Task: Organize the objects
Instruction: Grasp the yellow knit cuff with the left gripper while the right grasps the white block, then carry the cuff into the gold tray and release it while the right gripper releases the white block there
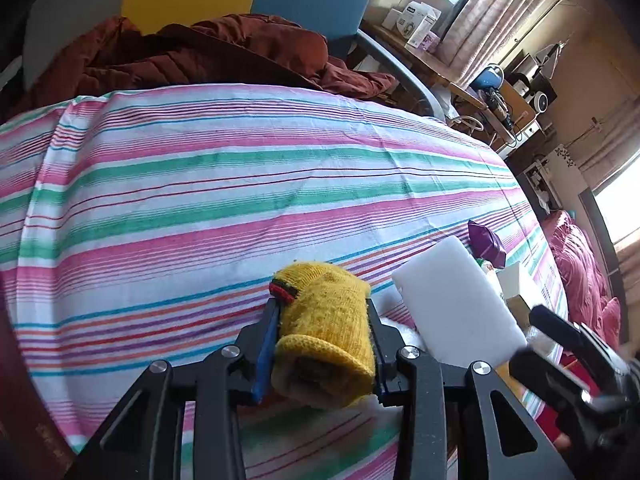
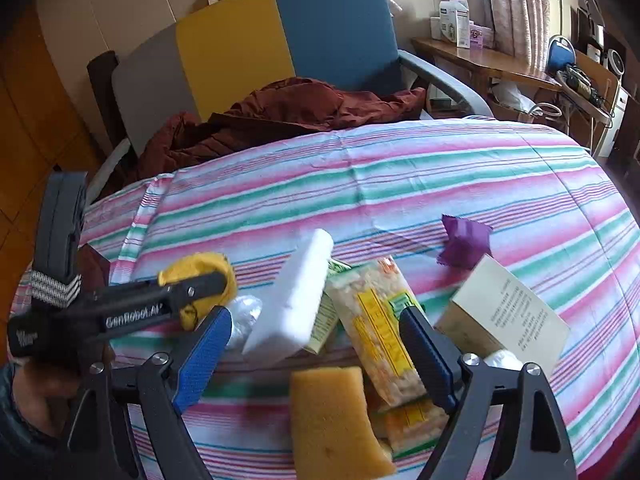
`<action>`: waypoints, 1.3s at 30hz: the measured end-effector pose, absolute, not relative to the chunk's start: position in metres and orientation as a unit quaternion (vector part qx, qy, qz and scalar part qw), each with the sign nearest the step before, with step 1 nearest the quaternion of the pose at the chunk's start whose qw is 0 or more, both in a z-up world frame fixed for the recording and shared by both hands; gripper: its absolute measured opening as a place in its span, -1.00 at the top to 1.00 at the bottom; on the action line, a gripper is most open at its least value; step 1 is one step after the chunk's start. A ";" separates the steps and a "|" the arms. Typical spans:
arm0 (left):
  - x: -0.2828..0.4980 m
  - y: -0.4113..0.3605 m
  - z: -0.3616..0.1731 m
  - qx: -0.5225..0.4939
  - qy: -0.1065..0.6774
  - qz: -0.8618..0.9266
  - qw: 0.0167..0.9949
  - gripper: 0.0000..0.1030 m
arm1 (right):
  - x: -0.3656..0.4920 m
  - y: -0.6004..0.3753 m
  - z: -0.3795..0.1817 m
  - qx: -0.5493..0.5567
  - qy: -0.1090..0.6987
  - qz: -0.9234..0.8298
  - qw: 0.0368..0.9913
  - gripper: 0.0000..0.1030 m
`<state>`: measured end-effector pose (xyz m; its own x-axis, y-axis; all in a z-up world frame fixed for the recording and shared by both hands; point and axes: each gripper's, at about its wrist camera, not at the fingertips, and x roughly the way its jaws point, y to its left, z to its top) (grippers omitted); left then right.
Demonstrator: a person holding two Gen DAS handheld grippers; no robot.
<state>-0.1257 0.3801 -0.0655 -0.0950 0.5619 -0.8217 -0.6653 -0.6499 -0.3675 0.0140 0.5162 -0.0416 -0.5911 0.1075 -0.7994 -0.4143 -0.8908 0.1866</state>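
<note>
Yellow knitted glove point(image 1: 326, 328), rolled into a bundle with a red-and-black tag at one end, sits pinched between the jaws of the left gripper point(image 1: 326, 354), whose blue pads press on both of its sides just above the striped cloth point(image 1: 240, 184) covering the bench. Beside it on the right a white foam block point(image 1: 460, 308) leans tilted, with crumpled clear plastic point(image 2: 244, 312) between the two. From the right wrist view, the left gripper's side reads "GenRobot.AI". The right gripper point(image 2: 316, 354) hangs with its jaws spread wide and nothing between the pads; under it lie a yellow sponge point(image 2: 334, 420) and a clear snack packet point(image 2: 380, 328) with a yellow label, its print too blurred to read. A second packet with green edging point(image 2: 326, 320) lies under the foam block. Further right stands a cream carton point(image 2: 504, 312) with small printed lines that cannot be read, and beyond it a purple wrapper point(image 2: 464, 244) lies on the cloth. Behind the bench, a rust-brown jacket point(image 2: 280, 116) is heaped on a chair with grey, yellow and blue panels point(image 2: 280, 40).
</note>
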 end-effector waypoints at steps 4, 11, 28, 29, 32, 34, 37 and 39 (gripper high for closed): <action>-0.120 0.362 -0.059 -0.518 0.051 0.749 0.410 0.25 | -0.005 0.516 -0.048 -0.440 0.170 0.870 0.146 -0.52; -0.102 0.336 -0.039 -0.494 0.052 0.763 0.413 0.25 | -0.020 0.506 -0.063 -0.469 0.138 0.862 0.133 0.36; -0.057 0.255 0.003 -0.451 0.052 0.798 0.396 0.24 | 0.007 0.495 -0.015 -0.388 0.134 0.903 0.131 0.45; -0.055 0.245 0.005 -0.448 0.051 0.802 0.393 0.24 | 0.008 0.491 -0.012 -0.384 0.132 0.905 0.128 0.45; -0.051 0.221 0.012 -0.443 0.040 0.810 0.383 0.24 | 0.013 0.476 0.001 -0.371 0.131 0.912 0.113 0.45; -0.048 0.204 0.017 -0.438 0.033 0.816 0.375 0.24 | 0.015 0.462 0.010 -0.361 0.125 0.919 0.101 0.45; -0.046 0.179 0.022 -0.432 0.022 0.826 0.362 0.24 | 0.015 0.443 0.024 -0.351 0.123 0.925 0.078 0.45; -0.044 0.160 0.025 -0.427 0.014 0.833 0.352 0.24 | 0.015 0.430 0.031 -0.346 0.122 0.928 0.061 0.45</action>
<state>-0.0439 0.1605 0.0248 -0.3871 0.5736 -0.7219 -0.5982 -0.7521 -0.2768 0.0146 0.4295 0.0307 -0.7525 0.0280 -0.6579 -0.1972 -0.9628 0.1846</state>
